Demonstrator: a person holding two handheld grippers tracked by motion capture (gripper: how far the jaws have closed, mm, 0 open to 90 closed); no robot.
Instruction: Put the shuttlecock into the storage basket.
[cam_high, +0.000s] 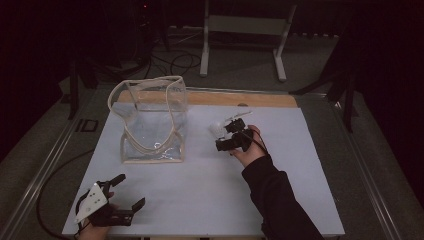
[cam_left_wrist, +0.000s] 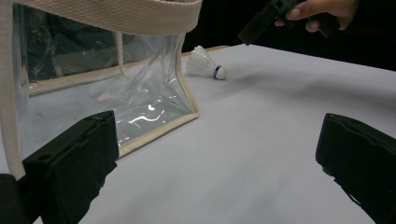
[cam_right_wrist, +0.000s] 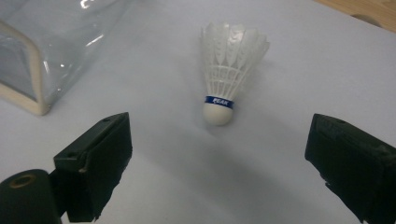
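Two handheld grippers work over a pale table (cam_high: 200, 200) on which a white shuttlecock (cam_right_wrist: 227, 74) and a clear plastic bag (cam_high: 152, 122) rest. Right gripper (cam_high: 227, 135): held above the middle of the table, jaws spread wide and grasping nothing; in the right gripper view the shuttlecock lies on the table surface between and just beyond the two black jaws, untouched by either. The shuttlecock lies on its side, its white cork tip with a blue band toward the camera and its feather skirt pointing away. In the high view it appears as a small white shape (cam_high: 216, 128) just left of the right gripper's jaws, apart from the bag. Left gripper (cam_high: 122, 192): held low near the front left edge of the table, jaws likewise parted and empty, well apart from the shuttlecock. In the left gripper view the bag (cam_left_wrist: 102, 79) stands upright with its cream fabric trim and handles raised, the shuttlecock (cam_left_wrist: 205, 64) lies beyond its right-hand corner, and the right gripper (cam_left_wrist: 266, 21) hangs above the table at upper right.
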